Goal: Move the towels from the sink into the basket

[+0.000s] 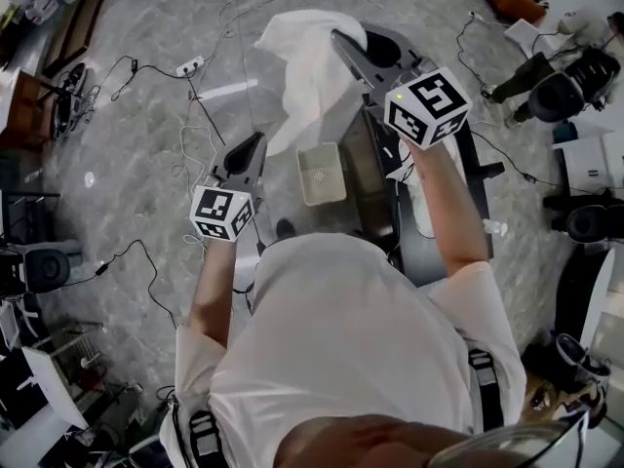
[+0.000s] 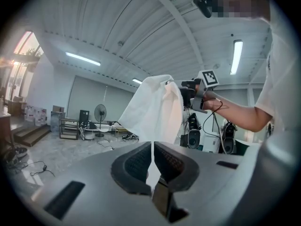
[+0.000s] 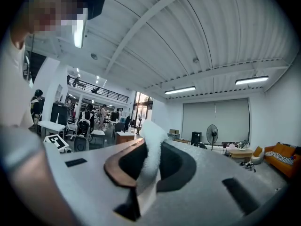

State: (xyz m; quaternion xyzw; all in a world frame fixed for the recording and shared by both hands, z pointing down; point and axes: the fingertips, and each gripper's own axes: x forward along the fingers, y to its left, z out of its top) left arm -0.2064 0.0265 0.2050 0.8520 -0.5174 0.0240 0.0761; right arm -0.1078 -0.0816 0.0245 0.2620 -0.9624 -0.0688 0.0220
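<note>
A white towel (image 1: pixel 307 76) hangs in the air, stretched between my two grippers. My right gripper (image 1: pixel 341 39) is raised and shut on the towel's top edge; in the right gripper view fluffy white cloth (image 3: pixel 151 135) is pinched between its jaws (image 3: pixel 149 142). My left gripper (image 1: pixel 255 142) is lower and to the left, at the towel's bottom corner. In the left gripper view its jaws (image 2: pixel 153 145) are closed with a thin strip of the towel (image 2: pixel 153 107) between them. A small pale rectangular basket (image 1: pixel 303 178) sits on the floor below the towel.
A black stand (image 1: pixel 375 193) rises right of the basket, with something white (image 1: pixel 417 198) on it. Cables and a power strip (image 1: pixel 190 65) lie across the marble floor. Dark equipment (image 1: pixel 570 91) crowds the right edge, and shelving (image 1: pixel 58 37) stands at the left.
</note>
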